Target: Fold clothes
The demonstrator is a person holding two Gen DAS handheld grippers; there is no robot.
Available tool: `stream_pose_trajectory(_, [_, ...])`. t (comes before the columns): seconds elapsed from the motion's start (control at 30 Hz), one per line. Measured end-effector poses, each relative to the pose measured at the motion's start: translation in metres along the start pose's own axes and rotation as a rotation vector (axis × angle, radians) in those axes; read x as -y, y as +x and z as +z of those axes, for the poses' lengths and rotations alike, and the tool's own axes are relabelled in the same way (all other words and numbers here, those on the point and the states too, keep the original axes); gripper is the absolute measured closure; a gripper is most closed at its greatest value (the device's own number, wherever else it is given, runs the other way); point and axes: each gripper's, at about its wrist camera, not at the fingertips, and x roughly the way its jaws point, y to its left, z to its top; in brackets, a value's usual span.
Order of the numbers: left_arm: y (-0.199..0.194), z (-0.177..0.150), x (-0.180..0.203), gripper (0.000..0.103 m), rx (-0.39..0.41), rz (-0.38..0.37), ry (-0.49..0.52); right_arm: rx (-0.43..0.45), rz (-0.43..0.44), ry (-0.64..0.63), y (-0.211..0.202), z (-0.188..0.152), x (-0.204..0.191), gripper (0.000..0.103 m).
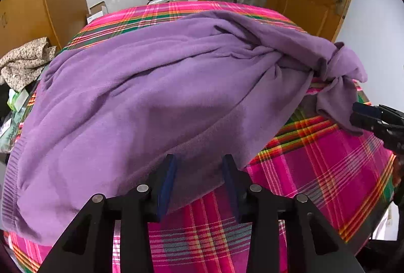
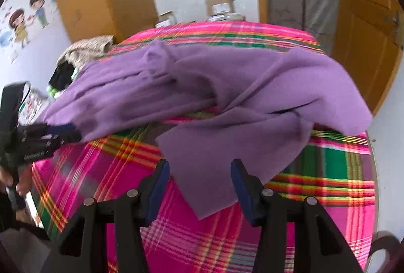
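Left wrist view: your left gripper stands with jaws apart over the hem of the purple garment, pads clear of the fabric; bare plaid cloth fills the lower right. Right wrist view: your right gripper gapes wide around a loose purple corner, gripping nothing; open plaid lies at lower left.

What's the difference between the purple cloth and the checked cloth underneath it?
The purple garment is one plain colour and looks soft and fleecy; the plaid sheet is striped in pink, green, orange and white. The purple garment lies rumpled, with one end twisted into a knot, while the plaid sheet is spread mostly flat. The purple garment sits on top; the plaid sheet lies under it and reaches further out on the sides in view. Both are fabric.
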Motion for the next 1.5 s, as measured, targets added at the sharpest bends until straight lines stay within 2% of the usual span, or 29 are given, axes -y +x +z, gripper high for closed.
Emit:
stream_pose_trajectory(0.13, [0.002,0.0,0.003,0.065,0.013,0.016,0.025,-0.035,-0.011,-0.02,0.01,-0.004,-0.004,0.054])
stream_pose_trajectory(0.17, [0.002,0.0,0.004,0.073,0.017,0.016,0.033,-0.034,-0.016,-0.025,0.01,-0.004,-0.004,0.057])
stream_pose_trajectory(0.2, [0.003,0.0,0.005,0.086,0.022,0.016,0.042,-0.036,-0.028,-0.029,0.01,-0.004,-0.003,0.074])
stream_pose_trajectory(0.23, [0.003,0.0,0.005,0.092,0.027,0.019,0.051,-0.034,-0.036,-0.025,0.01,-0.004,0.0,0.083])
stream_pose_trajectory(0.27, [0.003,0.001,0.006,0.095,0.03,0.021,0.057,-0.032,-0.042,-0.019,0.009,-0.004,0.004,0.102])
stream_pose_trajectory(0.4, [0.003,0.001,0.004,0.102,0.031,-0.01,0.051,-0.006,-0.036,0.017,0.003,-0.003,0.013,0.101])
stream_pose_trajectory(0.57, [-0.013,-0.006,-0.003,0.102,0.053,-0.058,0.036,0.153,-0.051,0.08,-0.048,0.007,0.029,0.101])
stream_pose_trajectory(0.73, [-0.037,-0.009,-0.01,0.102,0.104,-0.073,0.021,0.304,-0.12,0.153,-0.105,0.016,0.052,0.101])
stream_pose_trajectory(0.9, [-0.068,-0.014,-0.026,0.102,0.162,-0.063,-0.006,0.411,-0.178,0.2,-0.154,0.015,0.06,0.101])
stream_pose_trajectory(1.13, [-0.095,-0.028,-0.055,0.102,0.185,-0.051,-0.07,0.548,-0.274,0.253,-0.218,0.011,0.067,0.102])
stream_pose_trajectory(1.2, [-0.099,-0.033,-0.062,0.102,0.186,-0.048,-0.085,0.549,-0.308,0.284,-0.224,0.008,0.076,0.101])
stream_pose_trajectory(1.33, [-0.093,-0.036,-0.051,0.102,0.15,-0.101,-0.059,0.446,-0.389,0.388,-0.204,0.0,0.108,0.1])
stream_pose_trajectory(1.43, [-0.088,-0.037,-0.04,0.101,0.128,-0.146,-0.033,0.371,-0.418,0.442,-0.183,-0.006,0.124,0.099])
stream_pose_trajectory(1.5, [-0.088,-0.035,-0.032,0.101,0.132,-0.173,-0.016,0.369,-0.454,0.445,-0.179,-0.008,0.125,0.086])
